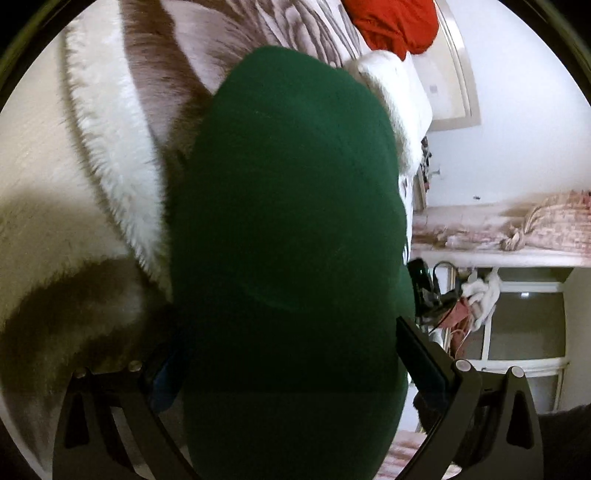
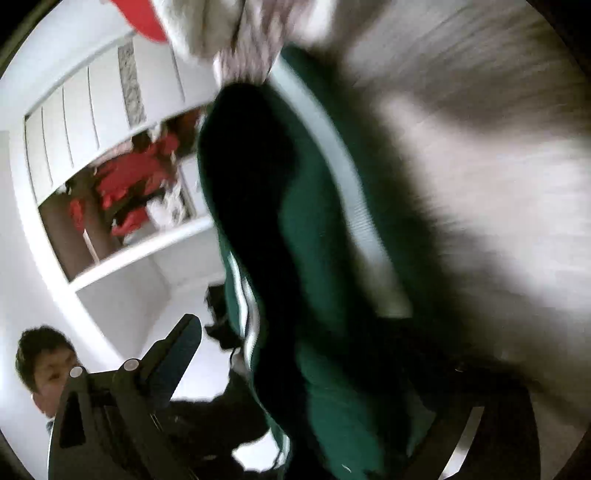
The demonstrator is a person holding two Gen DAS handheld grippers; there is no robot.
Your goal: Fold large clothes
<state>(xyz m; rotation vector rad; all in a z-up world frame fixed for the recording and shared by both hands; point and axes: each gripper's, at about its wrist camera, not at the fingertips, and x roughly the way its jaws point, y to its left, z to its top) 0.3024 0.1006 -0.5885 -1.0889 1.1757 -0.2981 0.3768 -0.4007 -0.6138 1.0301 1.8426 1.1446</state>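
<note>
A dark green garment (image 1: 291, 221) with white stripes fills the middle of both views and hangs over a furry white and brown bed cover (image 1: 110, 155). In the left wrist view it lies between the fingers of my left gripper (image 1: 291, 354), whose jaws stand wide with the thick cloth bulging between them. In the right wrist view the green garment (image 2: 314, 229) runs between the fingers of my right gripper (image 2: 321, 343); the left finger (image 2: 177, 350) stands apart from the cloth, the right finger is hidden in shadow. The view is blurred.
A red garment (image 1: 399, 22) lies at the far end of the bed. A window (image 1: 524, 321) and a cluttered shelf (image 1: 498, 236) are at the right. The person's face (image 2: 48, 373) and a wardrobe with red clothes (image 2: 125, 192) show in the right wrist view.
</note>
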